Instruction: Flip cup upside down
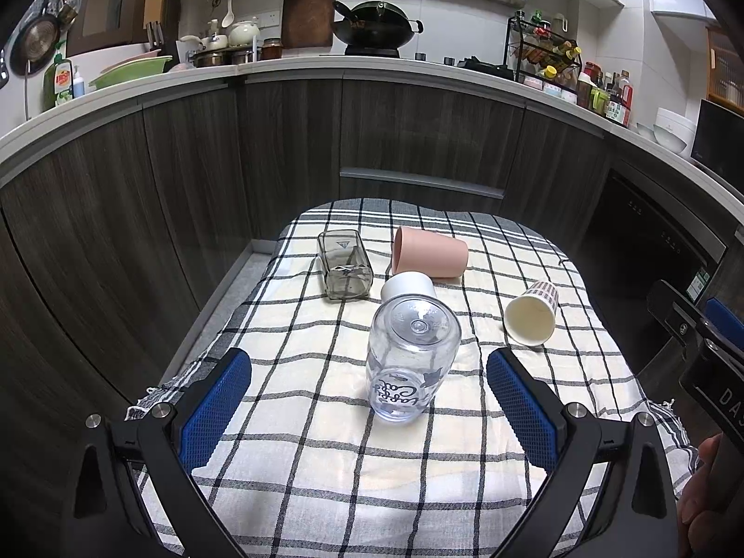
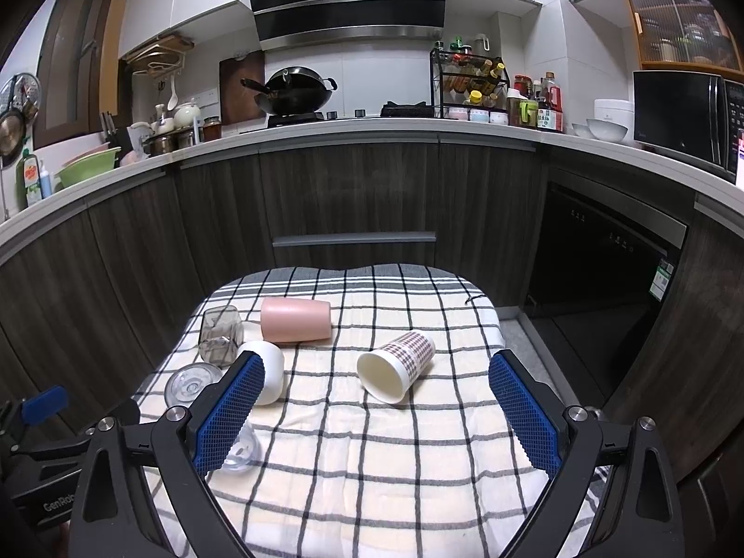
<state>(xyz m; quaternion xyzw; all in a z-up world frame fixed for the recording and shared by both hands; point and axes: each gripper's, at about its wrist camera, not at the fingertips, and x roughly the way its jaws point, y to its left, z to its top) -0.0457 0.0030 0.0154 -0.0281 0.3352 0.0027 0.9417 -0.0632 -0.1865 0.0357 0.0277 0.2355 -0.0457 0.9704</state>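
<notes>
The left gripper is wide open and holds nothing. The clear cup stands right between its two blue pads, a little way in front, with its bottom up and its mouth down on the checked cloth. The pads do not touch it. It looks already flipped.

The right gripper is wide open too, with nothing in it. Just ahead of it, in the middle, the paper cup lies on its side with its mouth facing the tool. This one likely still needs turning.

What could go wrong? The paper cup is soft, so a hard squeeze could crush it. It is round and lying down, so a bump from one pad could make it roll away. The white cup sits just behind the clear cup, and the pink cup and the grey glass box lie farther back, so a push on the clear cup could knock into them.

In the right view, the left pad covers part of the white cup and most of the clear cup. The words on the clear cup are upside down and hard to read. I cannot tell what is inside the grey box.
</notes>
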